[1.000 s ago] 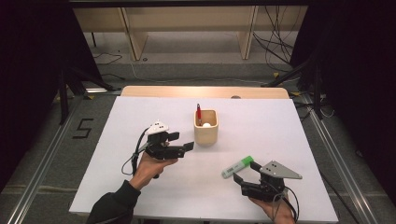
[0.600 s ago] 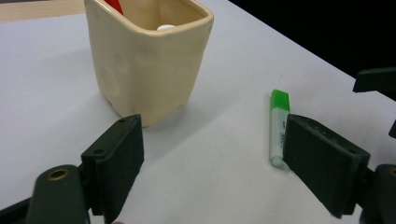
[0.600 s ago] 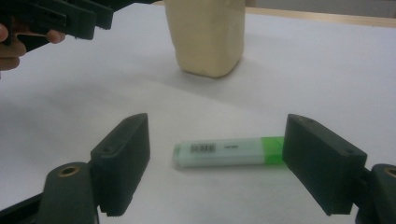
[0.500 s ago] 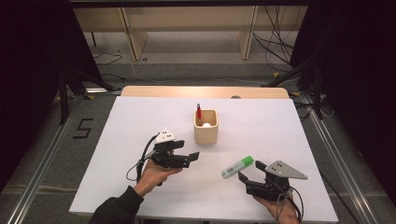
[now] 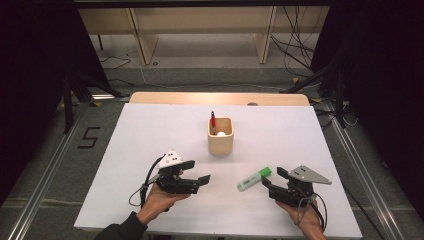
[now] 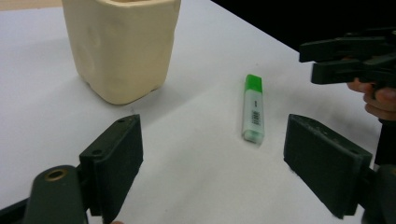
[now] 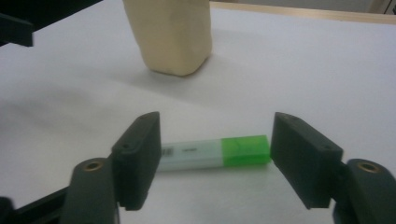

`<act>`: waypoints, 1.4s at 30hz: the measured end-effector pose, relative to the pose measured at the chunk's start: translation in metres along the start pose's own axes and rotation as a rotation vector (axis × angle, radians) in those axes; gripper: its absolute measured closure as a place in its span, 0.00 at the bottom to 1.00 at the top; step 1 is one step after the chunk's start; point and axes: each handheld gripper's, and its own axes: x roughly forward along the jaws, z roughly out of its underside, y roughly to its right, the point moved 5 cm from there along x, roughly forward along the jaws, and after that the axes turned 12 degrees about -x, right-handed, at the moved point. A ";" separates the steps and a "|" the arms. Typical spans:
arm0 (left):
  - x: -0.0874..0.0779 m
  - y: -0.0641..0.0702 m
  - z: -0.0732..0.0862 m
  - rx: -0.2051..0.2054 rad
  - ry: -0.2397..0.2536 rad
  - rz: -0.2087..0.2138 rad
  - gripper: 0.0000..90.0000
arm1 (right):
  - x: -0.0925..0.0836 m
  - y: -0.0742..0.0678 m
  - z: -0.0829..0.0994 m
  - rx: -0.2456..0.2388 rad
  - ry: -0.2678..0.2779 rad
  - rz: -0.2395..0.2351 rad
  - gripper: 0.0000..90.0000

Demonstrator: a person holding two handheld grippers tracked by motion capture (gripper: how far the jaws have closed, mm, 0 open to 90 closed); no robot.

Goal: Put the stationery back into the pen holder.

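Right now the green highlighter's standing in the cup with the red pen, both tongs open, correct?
Not quite: the highlighter lies flat on the table, outside the cup, as the high view shows. The red pen is in the cup, and both tongs are open.

The worktop is a white sheet laid over a pale wooden board, whose far edge shows as a strip beyond the white. A cream square-sided holder stands upright on it, near the middle. A green-capped highlighter lies flat on the white surface nearer the person, to the right of the holder and apart from it.
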 end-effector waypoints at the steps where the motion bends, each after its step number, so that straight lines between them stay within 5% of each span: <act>1: -0.002 0.000 0.001 0.006 0.007 -0.002 0.22 | 0.002 0.002 -0.001 -0.001 -0.006 0.003 0.44; 9: -0.016 -0.008 0.002 0.014 0.054 -0.009 0.21 | 0.028 0.023 -0.002 0.011 -0.060 0.030 0.67; 22: -0.031 -0.021 0.010 0.023 0.062 -0.049 0.21 | 0.068 0.038 0.007 0.048 -0.185 0.024 0.94; 30: -0.032 -0.024 0.012 0.025 0.062 -0.058 0.21 | 0.071 0.042 0.010 0.072 -0.222 0.014 1.00; 42: -0.040 -0.028 0.012 0.022 0.079 -0.061 0.21 | 0.050 0.035 0.019 0.070 -0.287 -0.038 1.00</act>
